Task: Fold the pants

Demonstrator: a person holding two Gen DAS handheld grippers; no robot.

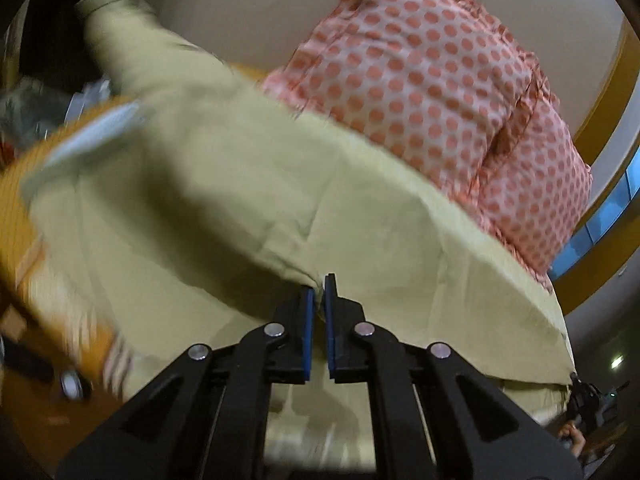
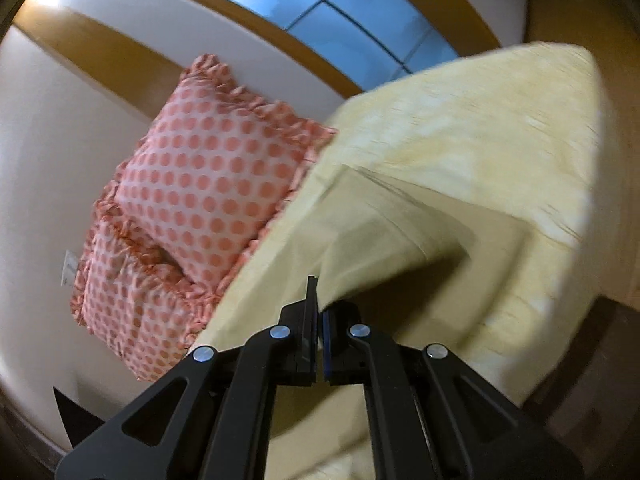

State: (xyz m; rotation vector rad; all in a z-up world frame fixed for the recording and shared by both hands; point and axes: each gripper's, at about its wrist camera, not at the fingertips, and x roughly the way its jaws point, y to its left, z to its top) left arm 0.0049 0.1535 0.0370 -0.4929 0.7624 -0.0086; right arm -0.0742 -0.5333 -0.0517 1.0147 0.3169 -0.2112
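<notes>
The pants (image 1: 224, 184) are pale yellow-beige cloth, lifted and stretched across the left wrist view, one leg trailing to the upper left. My left gripper (image 1: 320, 286) is shut on a fold of the pants at its fingertips. In the right wrist view the pants (image 2: 384, 232) hang as a draped fold over a yellow bed cover (image 2: 500, 128). My right gripper (image 2: 318, 300) is shut on the edge of the pants. The views are motion-blurred.
Two pink polka-dot pillows (image 1: 432, 92) lie against a cream wall, also in the right wrist view (image 2: 200, 184). An orange striped cloth (image 1: 52, 280) is at the left. A window (image 2: 340, 8) with a wooden frame is above.
</notes>
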